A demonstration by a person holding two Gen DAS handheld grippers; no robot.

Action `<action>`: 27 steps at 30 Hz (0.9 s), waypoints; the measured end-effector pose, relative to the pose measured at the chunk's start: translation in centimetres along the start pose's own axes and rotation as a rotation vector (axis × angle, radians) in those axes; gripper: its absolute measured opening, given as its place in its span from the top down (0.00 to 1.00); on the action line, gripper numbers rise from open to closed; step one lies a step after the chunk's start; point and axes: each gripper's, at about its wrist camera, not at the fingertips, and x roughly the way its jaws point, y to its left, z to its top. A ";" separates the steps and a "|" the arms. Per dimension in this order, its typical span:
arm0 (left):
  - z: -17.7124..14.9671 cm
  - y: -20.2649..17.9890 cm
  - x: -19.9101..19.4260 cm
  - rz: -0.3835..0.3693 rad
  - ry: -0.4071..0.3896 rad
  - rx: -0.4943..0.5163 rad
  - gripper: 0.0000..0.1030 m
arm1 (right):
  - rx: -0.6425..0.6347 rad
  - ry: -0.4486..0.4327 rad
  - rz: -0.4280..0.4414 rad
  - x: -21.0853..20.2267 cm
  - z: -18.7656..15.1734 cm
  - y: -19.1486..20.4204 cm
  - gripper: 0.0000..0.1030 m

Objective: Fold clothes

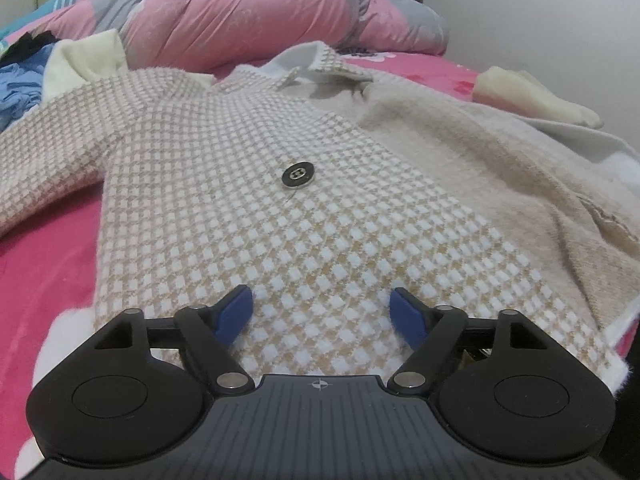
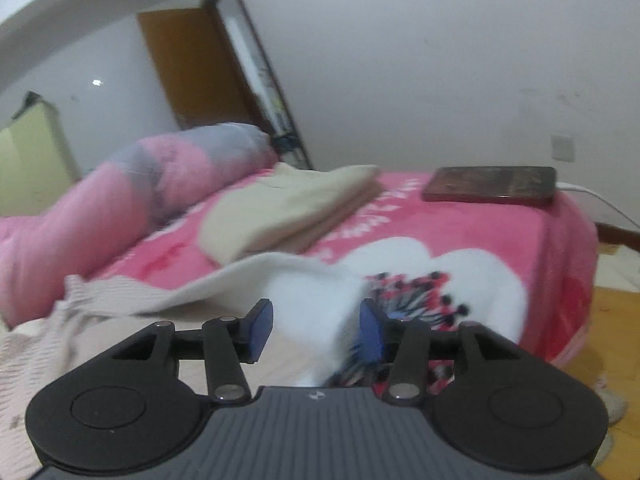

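A beige-and-white checked coat [image 1: 280, 208] lies spread on the pink bed blanket [image 1: 48, 272], collar [image 1: 324, 66] at the far end and a black button [image 1: 298, 175] on its front. My left gripper [image 1: 322, 304] hovers low over the coat's near hem, jaws wide apart, with the fabric flat beneath them. In the blurred right wrist view, the coat [image 2: 100, 332] runs off to the left. Its white edge [image 2: 316, 300] sits between the spread blue pads [image 2: 370, 328] of my right gripper [image 2: 316, 326]. The pads do not squeeze it.
A rolled pink and grey quilt [image 1: 248, 16] lies along the far side. A folded cream garment [image 2: 288, 208] rests beyond the coat. A dark phone [image 2: 490, 184] on a white cable lies near the bed corner. Blue clothes [image 1: 20, 88] are heaped at left. Wooden floor [image 2: 616, 320] lies past the edge.
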 end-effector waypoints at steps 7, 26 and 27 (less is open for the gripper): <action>0.1 -0.1 0.0 0.015 0.001 0.001 0.24 | -0.015 -0.012 -0.006 1.0 0.2 0.3 0.92; -0.1 0.0 -0.1 0.010 -0.010 -0.021 0.22 | -0.062 -0.026 0.121 -1.7 2.1 4.0 0.96; -0.2 0.1 -0.1 0.008 -0.010 -0.025 0.22 | -0.082 -0.033 0.153 -2.4 2.3 5.1 0.96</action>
